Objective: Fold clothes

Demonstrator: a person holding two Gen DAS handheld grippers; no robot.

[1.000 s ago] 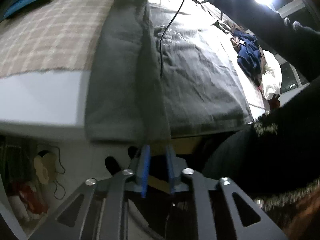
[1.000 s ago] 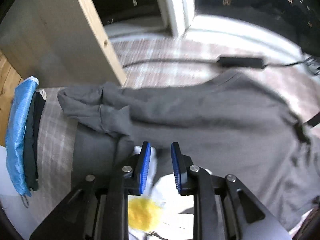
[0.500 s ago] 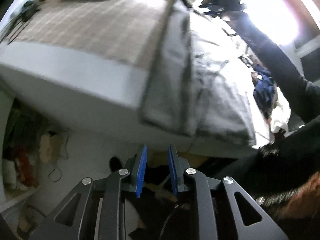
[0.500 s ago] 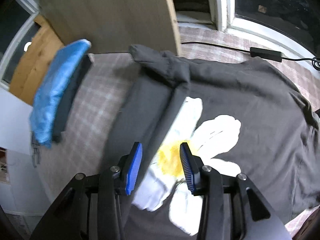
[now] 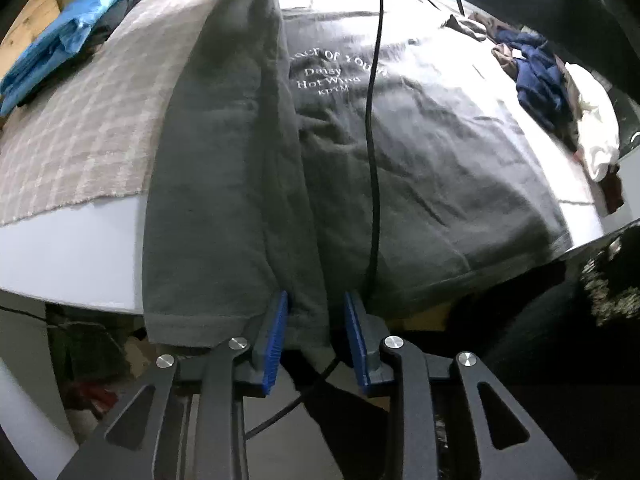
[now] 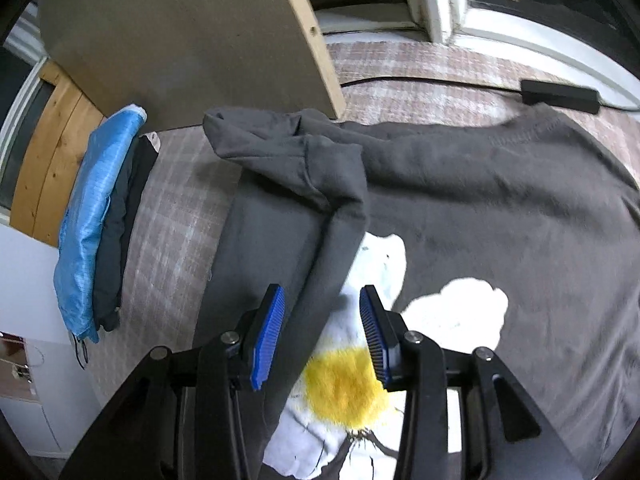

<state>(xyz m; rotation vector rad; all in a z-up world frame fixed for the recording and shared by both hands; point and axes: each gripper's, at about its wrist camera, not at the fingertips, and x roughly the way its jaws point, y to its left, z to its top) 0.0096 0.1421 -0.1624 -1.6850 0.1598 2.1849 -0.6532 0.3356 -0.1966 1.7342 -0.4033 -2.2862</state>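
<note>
Both grippers' blue fingers (image 5: 272, 344) stand apart, the left opening around the hem at six o'clock; the soft, limp dark grey sweatshirt (image 5: 420, 168) lies on the checked bed (image 5: 80, 128); grip folded edges.

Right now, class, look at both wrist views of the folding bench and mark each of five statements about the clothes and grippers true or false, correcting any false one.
1. The grey T-shirt carries a daisy print with a yellow centre. True.
2. One side of the T-shirt is folded in over its body. True.
3. A red folded garment lies beside the T-shirt. False: the folded garment is blue, on top of a dark one.
4. The right gripper is clamped shut on the sleeve. False: its pads stand apart above the folded edge.
5. The surface under the shirt is bare wood. False: a checked cloth covers it.
</note>
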